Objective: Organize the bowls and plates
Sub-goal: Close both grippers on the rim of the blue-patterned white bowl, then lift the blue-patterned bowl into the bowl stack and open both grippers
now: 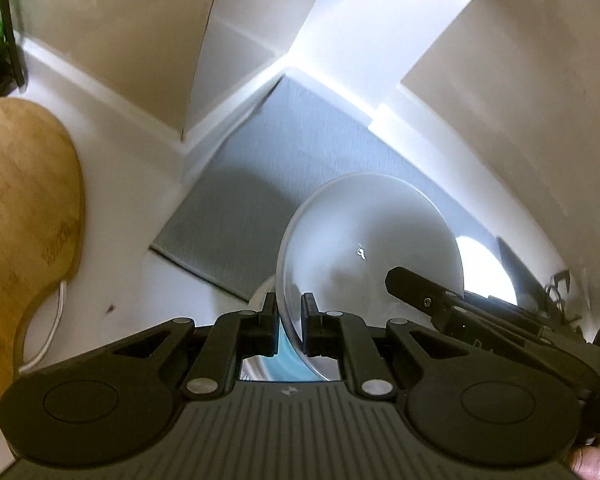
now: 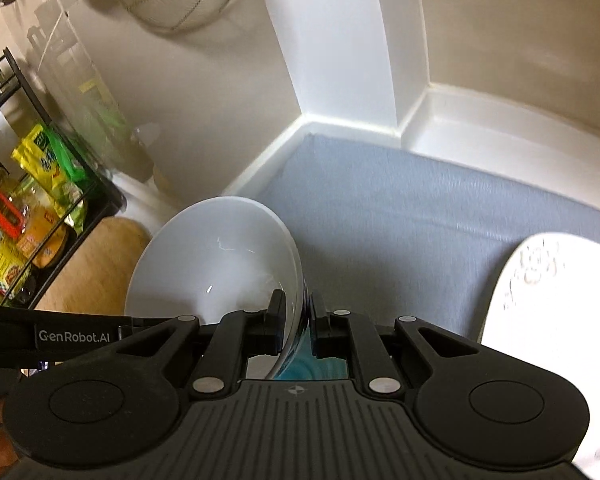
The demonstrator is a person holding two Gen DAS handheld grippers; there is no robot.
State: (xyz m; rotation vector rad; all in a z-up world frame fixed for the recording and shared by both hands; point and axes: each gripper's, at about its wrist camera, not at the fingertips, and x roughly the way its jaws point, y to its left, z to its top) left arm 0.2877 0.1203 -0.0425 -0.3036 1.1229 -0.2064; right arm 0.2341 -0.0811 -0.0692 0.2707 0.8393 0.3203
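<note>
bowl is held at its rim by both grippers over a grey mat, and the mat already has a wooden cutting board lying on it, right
Not quite. Both the left gripper and right gripper do clamp the bowl rim above the grey mat, but the left wrist view shows the wooden cutting board on the white counter beside the mat.

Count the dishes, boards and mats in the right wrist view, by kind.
Bowls: 1, the white bowl, held by the right gripper
Plates: 1, the patterned plate
Boards: 1, the wooden cutting board
Mats: 1, the grey mat
Total: 4
</note>
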